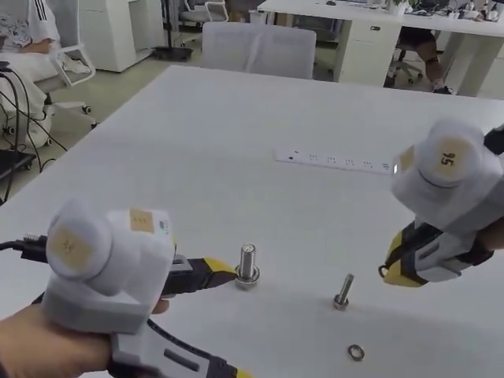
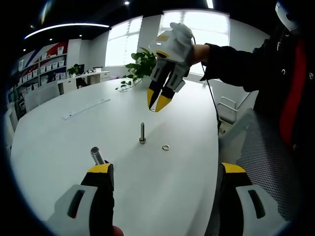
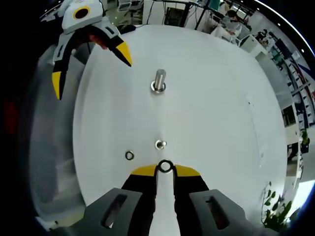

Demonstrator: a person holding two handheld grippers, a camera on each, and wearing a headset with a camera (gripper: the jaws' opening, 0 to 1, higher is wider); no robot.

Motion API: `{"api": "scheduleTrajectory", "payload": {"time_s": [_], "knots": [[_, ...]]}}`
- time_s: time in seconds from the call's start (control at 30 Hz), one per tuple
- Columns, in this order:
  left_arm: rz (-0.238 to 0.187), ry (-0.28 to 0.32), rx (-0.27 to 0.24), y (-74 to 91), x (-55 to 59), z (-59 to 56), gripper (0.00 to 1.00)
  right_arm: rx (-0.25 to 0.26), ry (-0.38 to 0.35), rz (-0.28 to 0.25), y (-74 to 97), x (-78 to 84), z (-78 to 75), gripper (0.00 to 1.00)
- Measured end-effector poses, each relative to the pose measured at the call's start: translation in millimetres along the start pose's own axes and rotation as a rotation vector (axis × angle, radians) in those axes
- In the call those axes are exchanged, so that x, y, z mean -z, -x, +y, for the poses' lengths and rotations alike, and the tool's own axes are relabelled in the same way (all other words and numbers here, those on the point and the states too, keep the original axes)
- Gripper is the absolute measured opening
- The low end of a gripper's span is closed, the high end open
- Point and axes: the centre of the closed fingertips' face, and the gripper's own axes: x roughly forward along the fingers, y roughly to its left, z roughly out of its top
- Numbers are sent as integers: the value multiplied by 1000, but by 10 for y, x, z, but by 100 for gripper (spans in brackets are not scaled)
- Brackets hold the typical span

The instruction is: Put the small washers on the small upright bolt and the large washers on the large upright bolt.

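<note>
While a small washer (image 3: 165, 166) is pinched in the right claw (image 3: 166, 171), it should be lined up above the small bolt (image 3: 160, 144) at twelve o'clock. The left claw (image 3: 91, 69) is spread wide.

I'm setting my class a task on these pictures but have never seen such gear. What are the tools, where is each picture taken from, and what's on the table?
No robot here: a person holds a two-jaw tool in each hand. The head view comes from a headset camera; the other two come from a camera on each tool. On the table stand a large bolt and a small bolt, with a loose washer near the small one and a power strip farther back. The right gripper has its jaws shut on a second washer; the left gripper has its jaws open, holding nothing.
</note>
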Motion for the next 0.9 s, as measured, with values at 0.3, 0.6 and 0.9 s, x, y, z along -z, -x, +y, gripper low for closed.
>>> {"api": "scheduleTrajectory", "payload": {"time_s": [0.3, 0.6, 0.9], "knots": [[-5, 2, -4, 11, -9, 0, 88, -4, 42, -10, -39, -155, -75, 13], [-5, 4, -12, 19, -1, 13, 88, -30, 72, -3, -148, -237, -72, 13], [-4, 10, -16, 17, 10, 26, 88, -69, 89, 21, -268, -228, -40, 13]]}}
